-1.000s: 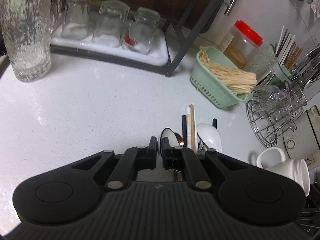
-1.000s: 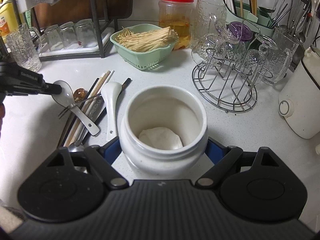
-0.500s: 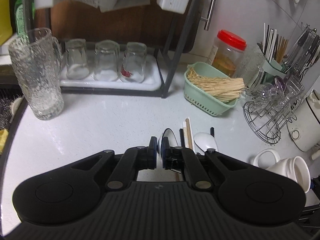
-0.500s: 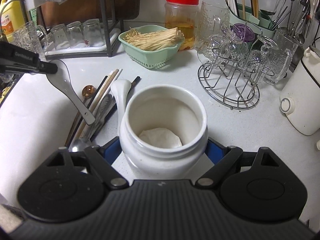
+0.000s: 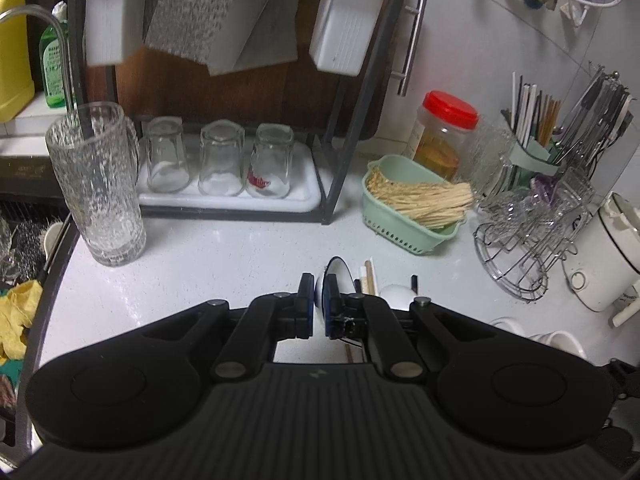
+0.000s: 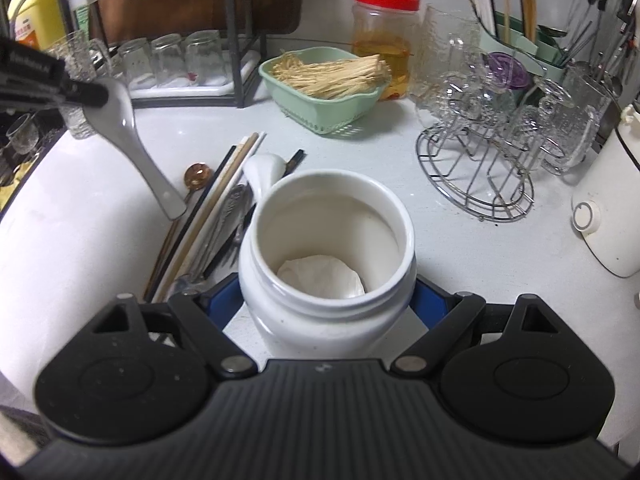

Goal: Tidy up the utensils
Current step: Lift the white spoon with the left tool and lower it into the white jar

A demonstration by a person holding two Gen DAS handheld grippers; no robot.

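My left gripper is shut on the bowl of a white ceramic spoon. In the right wrist view, that spoon hangs handle-down from the left gripper, above the counter's left side. Below it lies a pile of utensils: chopsticks, a second white spoon, a small brown spoon and metal cutlery. My right gripper is shut on the sides of a white ceramic jar, which stands open-mouthed right of the pile with something white at its bottom.
A green basket of dry noodles, a red-lidded jar and a wire rack of glasses stand behind. A utensil holder is at the far right, a white cooker beside it. A tall glass mug stands left.
My left gripper has risen with the white spoon, lifting it off the utensil pile until it hangs clear of the counter. The right gripper and the jar have stayed put.
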